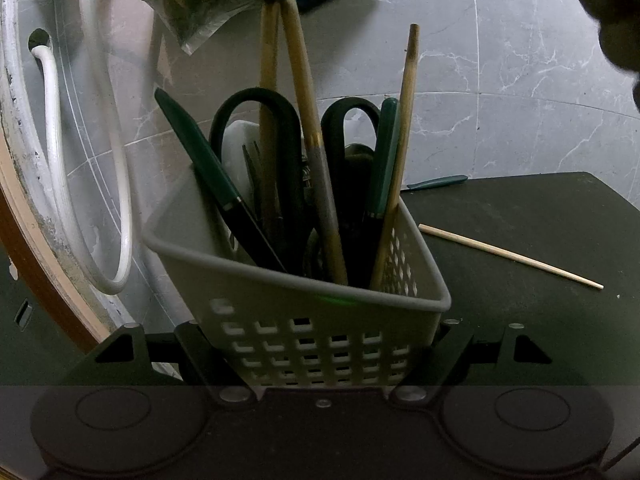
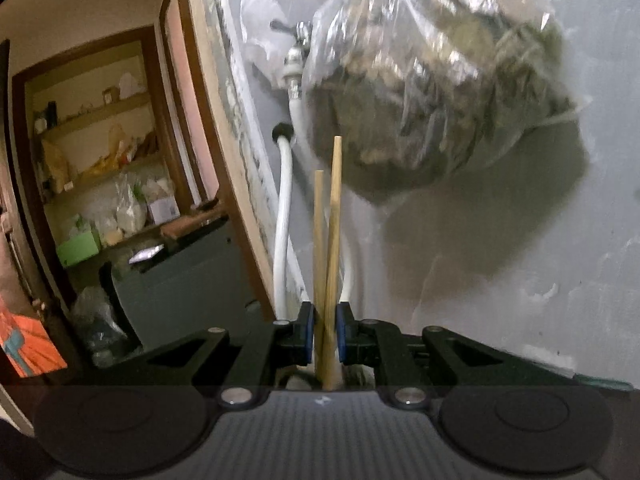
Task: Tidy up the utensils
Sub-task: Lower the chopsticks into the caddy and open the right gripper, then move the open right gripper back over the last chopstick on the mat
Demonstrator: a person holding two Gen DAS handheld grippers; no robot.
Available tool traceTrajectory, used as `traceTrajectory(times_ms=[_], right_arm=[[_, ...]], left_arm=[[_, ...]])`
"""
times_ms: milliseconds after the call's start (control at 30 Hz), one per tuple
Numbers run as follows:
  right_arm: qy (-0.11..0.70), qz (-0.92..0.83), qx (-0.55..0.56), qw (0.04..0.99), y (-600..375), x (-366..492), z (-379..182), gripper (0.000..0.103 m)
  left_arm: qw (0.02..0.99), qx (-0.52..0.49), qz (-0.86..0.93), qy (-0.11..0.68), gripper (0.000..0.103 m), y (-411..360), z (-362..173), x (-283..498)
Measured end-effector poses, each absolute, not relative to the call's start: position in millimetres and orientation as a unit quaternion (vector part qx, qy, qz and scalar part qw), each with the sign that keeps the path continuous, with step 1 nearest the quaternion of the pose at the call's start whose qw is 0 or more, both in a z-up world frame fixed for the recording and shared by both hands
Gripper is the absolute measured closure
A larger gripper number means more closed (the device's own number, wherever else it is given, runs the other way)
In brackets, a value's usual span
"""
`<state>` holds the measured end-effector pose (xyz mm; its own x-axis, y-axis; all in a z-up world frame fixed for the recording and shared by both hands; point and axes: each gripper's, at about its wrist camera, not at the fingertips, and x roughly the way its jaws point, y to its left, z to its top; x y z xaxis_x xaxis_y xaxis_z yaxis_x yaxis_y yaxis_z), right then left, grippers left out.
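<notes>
above the basket (image 1: 300, 304) the right gripper (image 2: 324, 334) pinches two chopsticks (image 2: 330, 240); left gripper (image 1: 320, 356) clasps basket.

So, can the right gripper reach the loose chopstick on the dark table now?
Probably not yet. The right gripper is shut on a pair of chopsticks standing in the basket. The loose chopstick lies uncovered on the table.

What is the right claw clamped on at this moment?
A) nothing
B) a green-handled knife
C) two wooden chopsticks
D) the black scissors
C: the right claw is shut on two wooden chopsticks, whose lower ends reach into the basket.
</notes>
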<state>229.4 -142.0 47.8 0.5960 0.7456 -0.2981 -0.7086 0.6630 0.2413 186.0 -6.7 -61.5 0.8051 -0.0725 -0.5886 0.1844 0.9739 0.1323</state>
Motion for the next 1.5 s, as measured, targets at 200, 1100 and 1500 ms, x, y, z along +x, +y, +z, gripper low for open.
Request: traceTrajectory(times_ms=[200, 1100, 1500], right_arm=[[0.215, 0.406, 0.029, 0.888, -132.8, 225.7, 35.0, 0.090], [0.107, 0.335, 0.041, 0.935, -194.9, 195.2, 62.5, 0.000], [0.304, 0.110, -0.007, 0.946, -261.8, 226.2, -5.5, 0.000]], left_arm=[[0.946, 0.092, -0.068, 0.305, 0.021, -6.7, -61.6, 186.0], [0.946, 0.093, -0.067, 0.304, 0.022, -6.7, -61.6, 186.4], [0.944, 0.098, -0.068, 0.307, 0.021, -5.8, -61.5, 188.9]])
